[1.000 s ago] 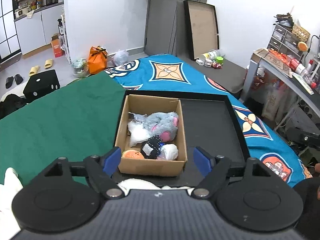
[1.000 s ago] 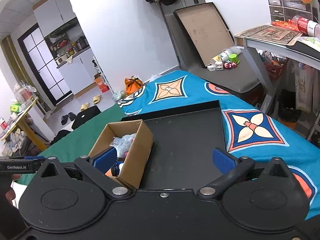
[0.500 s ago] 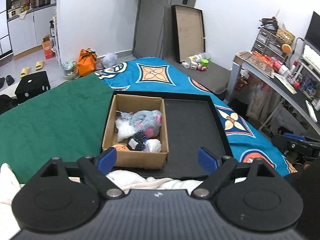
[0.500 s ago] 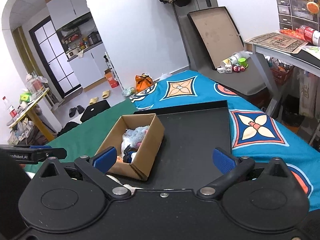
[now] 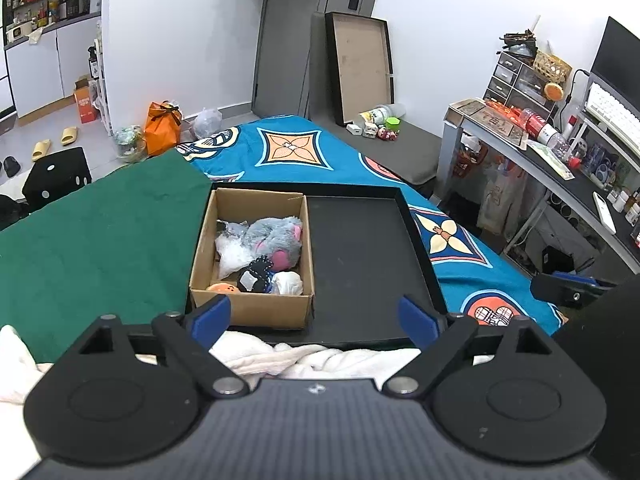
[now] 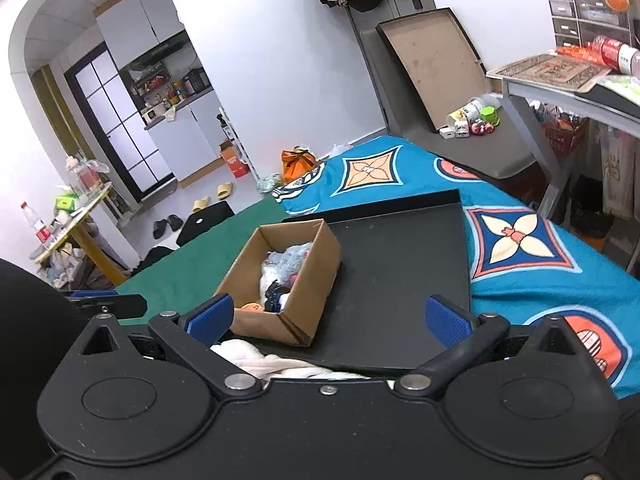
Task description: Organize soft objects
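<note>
Cardboard box (image 5: 251, 264) on black tray (image 5: 360, 260) holds grey plush (image 5: 276, 236).

We are seeing an evenly, brightly lit room (no hard shadows), with fisheye bending bowing the walls around the cardboard box (image 5: 252, 264); beyond it, the right wrist view is blurring slightly at its corners.

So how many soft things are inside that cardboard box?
5 show in the cardboard box: grey plush at the back, white bag left, black toy, white ball, orange toy in front. More may hide underneath.
</note>
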`<state>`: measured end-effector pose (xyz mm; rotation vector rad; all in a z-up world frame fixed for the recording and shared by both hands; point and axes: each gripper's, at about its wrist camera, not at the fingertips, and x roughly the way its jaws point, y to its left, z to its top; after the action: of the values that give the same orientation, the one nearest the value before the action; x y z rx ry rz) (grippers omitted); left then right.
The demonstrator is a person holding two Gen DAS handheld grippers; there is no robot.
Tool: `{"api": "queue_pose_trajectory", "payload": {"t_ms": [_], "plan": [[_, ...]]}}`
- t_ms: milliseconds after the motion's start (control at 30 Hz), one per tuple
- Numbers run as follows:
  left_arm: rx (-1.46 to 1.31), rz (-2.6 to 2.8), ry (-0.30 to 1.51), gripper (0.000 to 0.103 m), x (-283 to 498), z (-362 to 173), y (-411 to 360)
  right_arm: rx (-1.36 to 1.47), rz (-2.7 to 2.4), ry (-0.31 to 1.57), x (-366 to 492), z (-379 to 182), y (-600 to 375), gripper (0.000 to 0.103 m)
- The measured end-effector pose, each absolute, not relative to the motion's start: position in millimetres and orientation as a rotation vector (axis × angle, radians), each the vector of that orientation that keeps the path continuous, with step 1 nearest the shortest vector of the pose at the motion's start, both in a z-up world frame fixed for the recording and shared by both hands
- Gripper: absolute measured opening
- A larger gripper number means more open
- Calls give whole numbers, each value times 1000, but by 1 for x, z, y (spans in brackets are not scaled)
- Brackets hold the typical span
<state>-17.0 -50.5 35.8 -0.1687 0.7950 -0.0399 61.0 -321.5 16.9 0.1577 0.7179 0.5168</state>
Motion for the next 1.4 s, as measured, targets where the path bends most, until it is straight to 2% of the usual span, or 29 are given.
{"api": "queue_pose_trajectory", "payload": {"t_ms": [1400], "plan": [[-195, -68, 810, 90, -13, 30, -58, 128, 486, 739, 55, 21, -323, 103]]}}
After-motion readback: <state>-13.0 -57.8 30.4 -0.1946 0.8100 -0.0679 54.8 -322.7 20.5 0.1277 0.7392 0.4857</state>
